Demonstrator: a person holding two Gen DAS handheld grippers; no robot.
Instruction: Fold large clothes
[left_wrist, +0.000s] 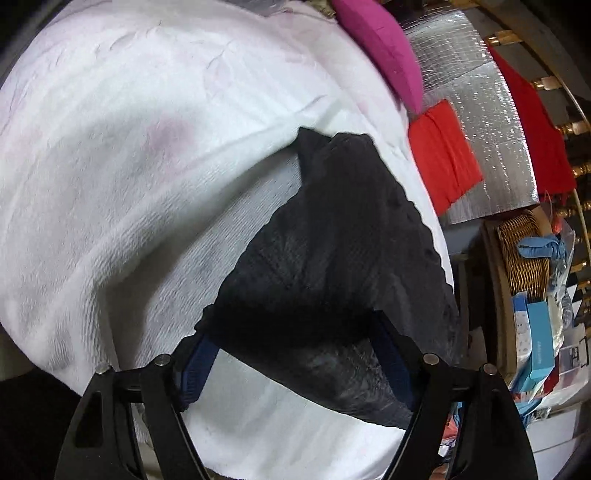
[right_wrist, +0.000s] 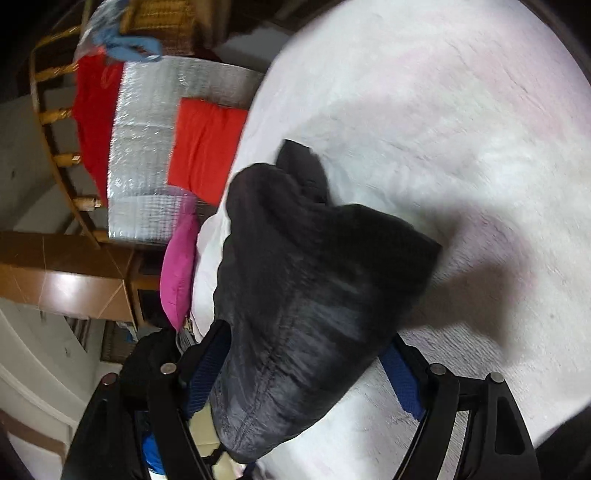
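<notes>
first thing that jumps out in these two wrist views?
The black garment, bunched up on the white blanket, fills the middle of both views and reaches between each gripper's fingers. Next come the colours at the bed's edge: a pink pillow and a folded red cloth on a silver mat.

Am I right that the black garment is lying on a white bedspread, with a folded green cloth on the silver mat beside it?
Not quite: the folded cloth on the silver mat is red, not green, as the left wrist view shows. The rest holds: the black garment lies on the white bedspread, with the mat beside it.
</notes>
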